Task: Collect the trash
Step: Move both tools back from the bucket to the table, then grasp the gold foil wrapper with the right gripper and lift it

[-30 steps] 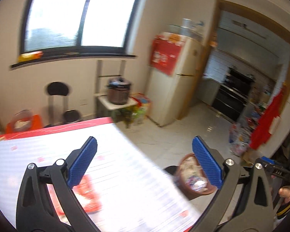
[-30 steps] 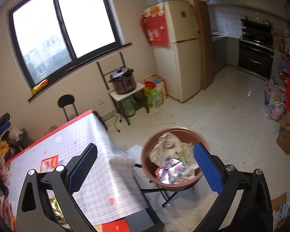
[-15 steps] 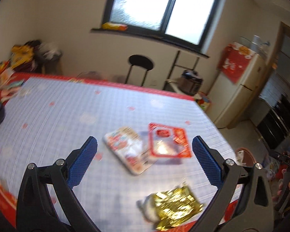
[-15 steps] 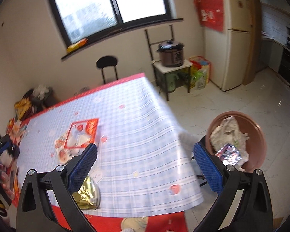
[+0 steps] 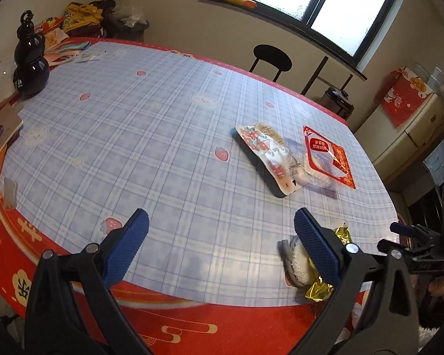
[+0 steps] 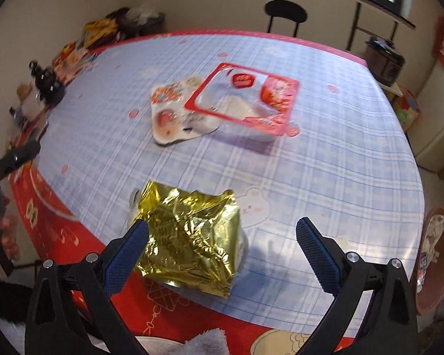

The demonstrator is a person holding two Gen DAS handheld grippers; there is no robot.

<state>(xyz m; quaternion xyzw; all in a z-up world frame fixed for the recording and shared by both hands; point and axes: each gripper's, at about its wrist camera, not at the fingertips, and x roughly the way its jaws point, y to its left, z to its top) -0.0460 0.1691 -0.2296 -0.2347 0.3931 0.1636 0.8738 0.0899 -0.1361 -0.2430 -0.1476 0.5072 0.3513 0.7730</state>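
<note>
A crumpled gold foil bag (image 6: 192, 236) lies near the table's front edge; it also shows in the left wrist view (image 5: 319, 278). My right gripper (image 6: 222, 251) is open just above it, left finger at its corner. Farther back lie a red-rimmed plastic tray pack (image 6: 245, 97) and a white printed snack bag (image 6: 171, 112), overlapping; both show in the left wrist view, the tray pack (image 5: 328, 156) right of the snack bag (image 5: 266, 153). My left gripper (image 5: 220, 248) is open and empty over the table's near edge. The brown trash basin (image 6: 435, 260) stands off the table's right.
The table has a blue plaid cloth (image 5: 133, 136) over a red one. A black gourd bottle (image 5: 31, 59) and clutter sit at the far left. A black stool (image 5: 272, 59), a rice cooker (image 6: 384, 59) and a fridge (image 5: 414, 124) stand beyond.
Both grippers swung from the basin and floor side back over the table. The right gripper dropped close to the gold foil bag; both stayed open.
</note>
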